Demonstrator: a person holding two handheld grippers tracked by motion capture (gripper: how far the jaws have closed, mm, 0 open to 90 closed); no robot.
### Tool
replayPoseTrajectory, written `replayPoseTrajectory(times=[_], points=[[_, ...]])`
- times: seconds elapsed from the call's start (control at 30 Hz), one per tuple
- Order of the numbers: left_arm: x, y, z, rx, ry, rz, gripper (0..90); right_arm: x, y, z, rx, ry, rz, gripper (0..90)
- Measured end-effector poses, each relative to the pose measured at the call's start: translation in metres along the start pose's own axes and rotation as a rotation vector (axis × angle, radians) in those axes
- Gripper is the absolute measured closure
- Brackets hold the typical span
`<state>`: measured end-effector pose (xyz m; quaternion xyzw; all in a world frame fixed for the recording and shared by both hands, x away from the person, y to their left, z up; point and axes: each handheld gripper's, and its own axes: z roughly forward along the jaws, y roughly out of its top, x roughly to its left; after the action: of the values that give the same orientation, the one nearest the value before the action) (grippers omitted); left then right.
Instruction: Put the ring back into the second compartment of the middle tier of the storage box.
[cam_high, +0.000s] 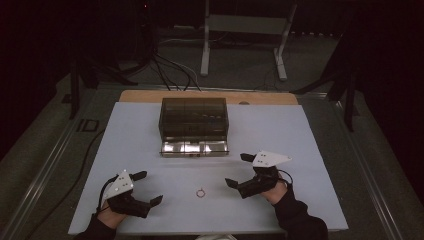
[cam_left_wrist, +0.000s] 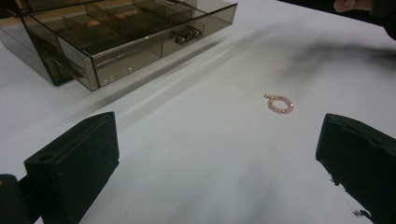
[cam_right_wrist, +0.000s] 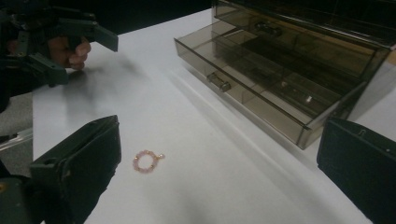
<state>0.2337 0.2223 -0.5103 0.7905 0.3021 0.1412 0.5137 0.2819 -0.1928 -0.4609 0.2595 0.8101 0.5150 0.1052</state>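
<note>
Overhead, the room is dark: a grey floor (cam_high: 50, 145) runs round the table, black cables (cam_high: 170, 70) trail at 12 o'clock, and a pale metal stand (cam_high: 245, 30) rises behind them. The table (cam_high: 280, 97) is wooden at its far edge and covered by a white sheet (cam_high: 300, 140), smooth and bare apart from a few things. At 12 o'clock on the sheet stands a smoky clear box (cam_high: 194, 117) with its bottom drawer (cam_high: 195, 147) pulled out toward the person; the drawer is split into compartments and has a small knob (cam_left_wrist: 188, 35). The left gripper (cam_high: 142, 187) sits at 8 o'clock, its jaws spread wide and holding nothing. The right gripper (cam_high: 239, 170) sits at 4 o'clock, jaws likewise spread and empty. Between them, at 6 o'clock and apart from both, a small pink bead ring (cam_high: 201, 192) lies flat on the sheet.
</note>
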Motion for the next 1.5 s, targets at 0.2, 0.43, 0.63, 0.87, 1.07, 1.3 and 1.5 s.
replayPoseTrajectory(times=[0.2, 0.43, 0.63, 0.87, 1.07, 1.3, 1.5], points=[[0.0, 0.0, 0.0, -0.005, 0.004, -0.002, 0.8, 0.003, 0.001, 0.006, 0.008, 0.009, -0.006, 0.0], [0.0, 0.001, 0.0, -0.007, 0.003, 0.001, 0.8, 0.004, 0.001, 0.01, 0.015, 0.016, -0.005, 0.0], [-0.001, 0.0, 0.001, -0.005, -0.001, 0.001, 0.8, 0.008, 0.001, 0.016, 0.027, 0.026, -0.008, 0.0], [-0.001, 0.0, 0.001, 0.0, 0.001, 0.003, 0.8, 0.01, -0.001, 0.023, 0.041, 0.045, -0.014, 0.0], [0.0, 0.0, 0.001, -0.002, -0.001, 0.002, 0.8, 0.012, -0.003, 0.028, 0.054, 0.058, -0.007, 0.0], [0.0, 0.0, 0.002, 0.007, -0.003, 0.006, 0.8, 0.014, -0.006, 0.035, 0.047, 0.079, 0.035, 2.5], [0.0, 0.0, 0.002, 0.011, -0.003, 0.005, 0.8, 0.018, -0.01, 0.044, 0.08, 0.088, 0.02, 2.9]])
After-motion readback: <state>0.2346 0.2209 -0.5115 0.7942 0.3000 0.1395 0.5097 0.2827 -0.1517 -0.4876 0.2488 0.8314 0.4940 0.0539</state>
